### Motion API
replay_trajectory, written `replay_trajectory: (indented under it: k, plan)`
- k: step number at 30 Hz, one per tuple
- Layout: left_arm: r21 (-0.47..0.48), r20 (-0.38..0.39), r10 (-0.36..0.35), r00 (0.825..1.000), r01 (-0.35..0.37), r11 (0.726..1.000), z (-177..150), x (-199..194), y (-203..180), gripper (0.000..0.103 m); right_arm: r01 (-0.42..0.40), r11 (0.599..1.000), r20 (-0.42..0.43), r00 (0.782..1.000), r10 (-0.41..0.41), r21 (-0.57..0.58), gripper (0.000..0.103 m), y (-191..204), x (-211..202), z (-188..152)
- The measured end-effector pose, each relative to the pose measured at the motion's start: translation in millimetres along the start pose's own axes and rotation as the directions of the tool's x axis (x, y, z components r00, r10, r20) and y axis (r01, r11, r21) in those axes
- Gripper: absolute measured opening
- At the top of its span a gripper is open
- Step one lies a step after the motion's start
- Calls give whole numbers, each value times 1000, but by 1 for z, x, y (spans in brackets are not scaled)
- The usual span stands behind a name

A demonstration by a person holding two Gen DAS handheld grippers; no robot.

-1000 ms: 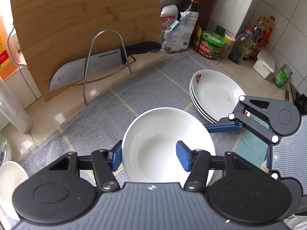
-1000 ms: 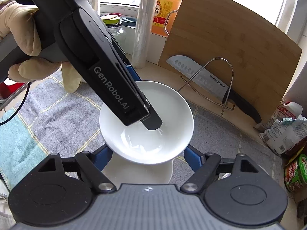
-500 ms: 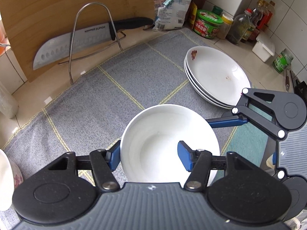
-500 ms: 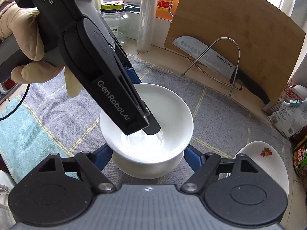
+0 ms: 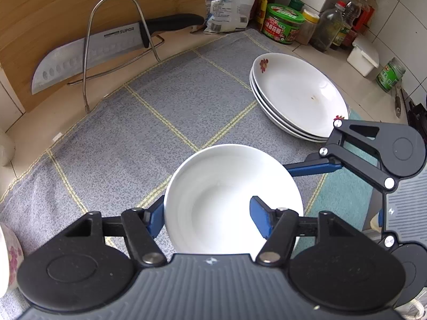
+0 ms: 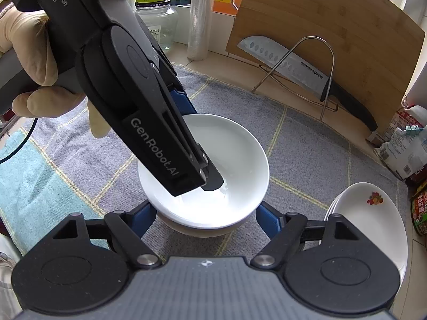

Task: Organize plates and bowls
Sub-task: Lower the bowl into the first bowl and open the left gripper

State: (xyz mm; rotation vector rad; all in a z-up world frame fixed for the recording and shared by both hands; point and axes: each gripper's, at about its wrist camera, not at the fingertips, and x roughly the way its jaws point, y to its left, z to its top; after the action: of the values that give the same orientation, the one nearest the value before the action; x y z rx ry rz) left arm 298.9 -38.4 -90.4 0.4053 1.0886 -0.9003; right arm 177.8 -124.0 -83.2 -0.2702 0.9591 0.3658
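Right wrist view: glossy round white ceramic bowl point(image 6: 213, 165) nested atop another; left gripper point(image 6: 213, 184), tilted steeply down, jaws just been opening astride its rim; right gripper point(image 6: 205, 218) clamps the lower bowl point(image 6: 197, 229).

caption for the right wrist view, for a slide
Left gripper sets a white bowl into another bowl on the grey cloth.

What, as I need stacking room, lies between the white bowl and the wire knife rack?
Just the grey checked cloth, bare from white bowl to wire knife rack, in the left wrist view.
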Motion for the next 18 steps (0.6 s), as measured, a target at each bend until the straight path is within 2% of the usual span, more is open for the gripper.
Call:
replay_trajectory:
  k: [13,15,16,18]
  plan:
    - [9,13,-20,1000,19,1000,-2,5,2,69,-13,1000,-2,1000,13,17,86,-5,4,-2]
    - [6,19,-30,999,30,1000,-2,4,4,69,-4,1000,6,1000,4,16,91,-5,4,-2]
    - [4,22,-32,999,32,999,-2,4,5,70,3,1000,21,1000,-3,14,101,-4,1,-2]
    - [2,25,-25,999,25,1000,-1,3,6,70,-6,1000,54,999,5,9,103,-4,-5,-1]
